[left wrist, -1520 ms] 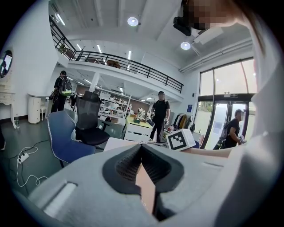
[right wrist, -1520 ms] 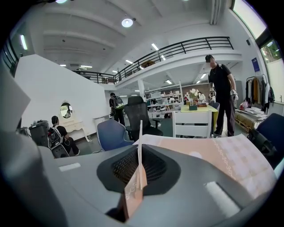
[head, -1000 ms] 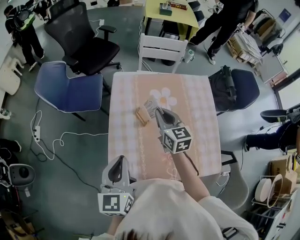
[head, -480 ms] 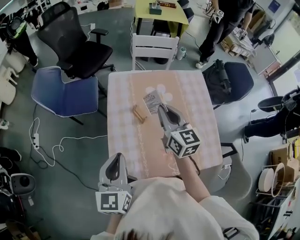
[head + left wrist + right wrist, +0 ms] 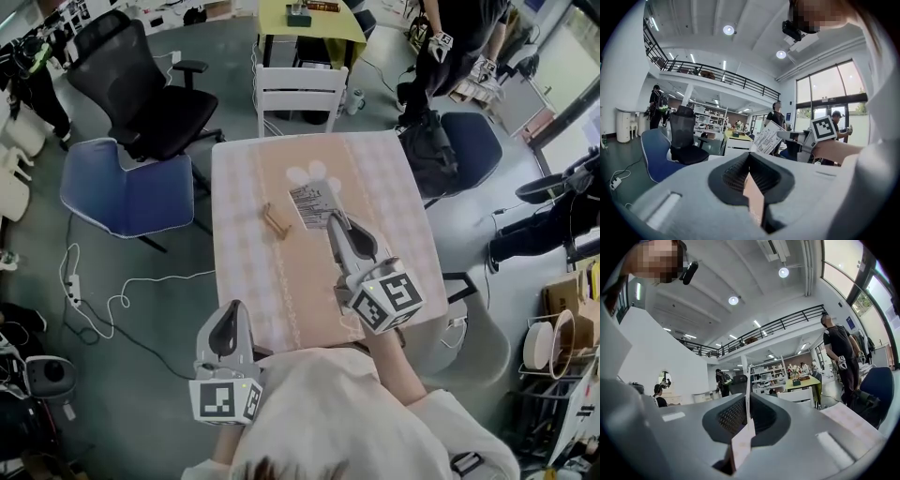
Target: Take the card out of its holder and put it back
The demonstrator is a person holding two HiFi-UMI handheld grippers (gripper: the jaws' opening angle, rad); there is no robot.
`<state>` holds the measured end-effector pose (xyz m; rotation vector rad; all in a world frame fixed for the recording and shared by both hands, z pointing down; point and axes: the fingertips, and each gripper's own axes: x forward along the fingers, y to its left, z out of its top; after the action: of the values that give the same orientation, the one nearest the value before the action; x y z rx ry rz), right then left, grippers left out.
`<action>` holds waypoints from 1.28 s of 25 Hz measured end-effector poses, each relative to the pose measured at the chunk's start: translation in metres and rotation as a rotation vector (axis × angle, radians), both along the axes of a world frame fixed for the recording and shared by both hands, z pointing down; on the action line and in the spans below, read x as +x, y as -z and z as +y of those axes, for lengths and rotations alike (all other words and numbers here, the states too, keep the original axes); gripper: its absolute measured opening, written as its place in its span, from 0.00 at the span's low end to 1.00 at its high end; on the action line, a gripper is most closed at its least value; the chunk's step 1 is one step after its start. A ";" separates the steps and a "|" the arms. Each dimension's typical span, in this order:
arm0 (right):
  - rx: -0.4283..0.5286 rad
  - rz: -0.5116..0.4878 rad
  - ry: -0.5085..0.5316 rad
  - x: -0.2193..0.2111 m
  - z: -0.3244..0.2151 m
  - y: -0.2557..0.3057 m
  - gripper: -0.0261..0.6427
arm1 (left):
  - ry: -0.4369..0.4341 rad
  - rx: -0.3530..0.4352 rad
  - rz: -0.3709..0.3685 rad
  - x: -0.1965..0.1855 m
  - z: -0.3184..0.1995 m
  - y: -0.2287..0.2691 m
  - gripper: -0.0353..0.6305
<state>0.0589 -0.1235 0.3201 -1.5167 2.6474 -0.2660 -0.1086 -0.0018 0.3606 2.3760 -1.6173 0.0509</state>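
**Head view.** A square tabletop covered with a pale pink checked cloth is seen from above. A small light-wood card holder lies on it, left of centre. Just to the right of it — and clear of it — a white printed card is gripped by its near edge in the right claw, which is reached in over the cloth from the near side. The left claw is held off the tabletop's near-left edge, above the grey floor, well apart from both card and holder.

**Left gripper view.** The left claw's two jaws are drawn together, and nothing is caught between them. Beyond them the right claw is seen in the air, with the card sticking out tilted from its tip. A black office chair and a blue chair are seen to the left.

**Right gripper view.** The card is met edge-on — a thin white upright line between the ribbed pads. The jaws are clamped on it from both sides. A corner of the checked tabletop is seen low at the right, below the card and not touching it.
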 end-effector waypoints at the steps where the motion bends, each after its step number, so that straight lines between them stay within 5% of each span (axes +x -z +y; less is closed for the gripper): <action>1: 0.005 0.000 -0.004 0.003 0.004 0.002 0.06 | 0.000 0.003 0.001 0.000 0.001 0.000 0.05; 23: 0.049 0.059 0.011 0.029 0.095 0.011 0.06 | 0.005 0.016 0.029 0.001 0.002 0.010 0.05; 32: -0.016 0.064 0.024 0.023 0.119 -0.016 0.06 | -0.010 -0.003 0.023 0.005 0.005 0.001 0.05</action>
<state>0.0816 -0.0041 0.3364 -1.5242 2.7207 -0.2453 -0.1031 0.0030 0.3597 2.3736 -1.5944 0.0274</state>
